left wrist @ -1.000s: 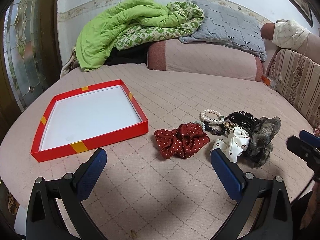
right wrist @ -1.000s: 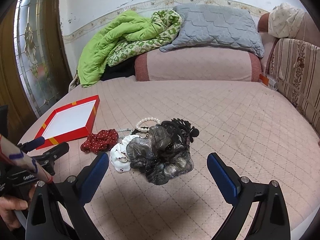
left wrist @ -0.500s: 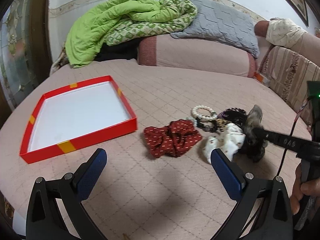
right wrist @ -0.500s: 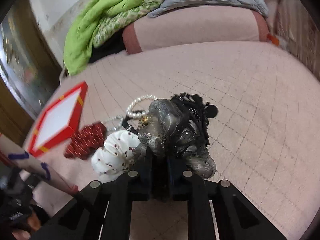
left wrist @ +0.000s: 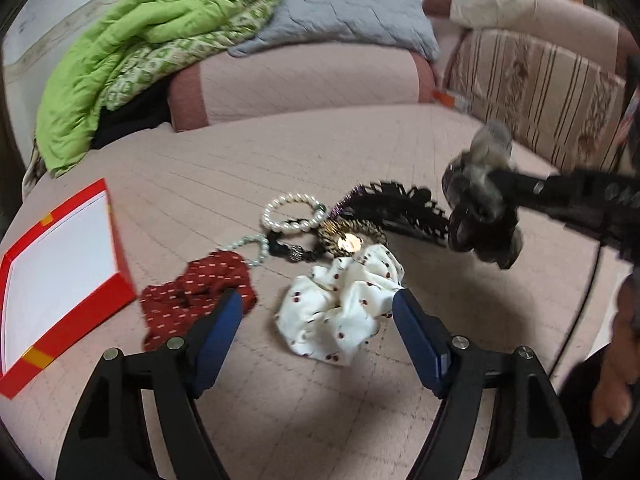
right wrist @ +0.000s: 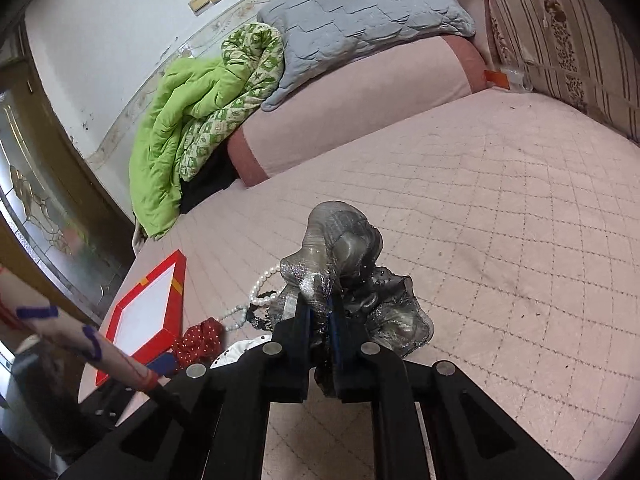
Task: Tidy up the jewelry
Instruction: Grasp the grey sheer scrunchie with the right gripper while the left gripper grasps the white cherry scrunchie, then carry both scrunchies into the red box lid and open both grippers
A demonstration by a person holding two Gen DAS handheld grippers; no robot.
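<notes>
The right gripper (right wrist: 320, 312) is clenched on the grey scrunchie (right wrist: 340, 248), its two fingers pressed together on the shimmering fabric, which bulges above the tips and hangs in a frill to the right of them. From the left wrist camera this scrunchie (left wrist: 480, 216) is off the bed cover, carried just to the right of the heap of hair things and above it. The left gripper (left wrist: 318, 312) has its jaws apart with nothing pinched; they have just been closing in, and the white scrunchie (left wrist: 340, 312) with dark dots lies on the cover between the blue fingers (left wrist: 416, 336), not visibly touched by them. Taking the white scrunchie as the landmark: the red dotted scrunchie (left wrist: 196, 300) lies just to its left, partly behind the left finger; a gold round piece (left wrist: 348, 240) touches its far edge; a pearl bracelet (left wrist: 288, 216) and a dark bead band (left wrist: 292, 252) lie just beyond it; a black claw clip (left wrist: 400, 208) sits beyond and to the right. The red tray (left wrist: 68, 276) with its white floor rests well to the left of it, on the pink quilted bed cover (left wrist: 280, 400). Far behind it a green blanket (left wrist: 120, 60) and a grey pillow (left wrist: 340, 8) are heaped on a pink bolster (left wrist: 300, 84).
</notes>
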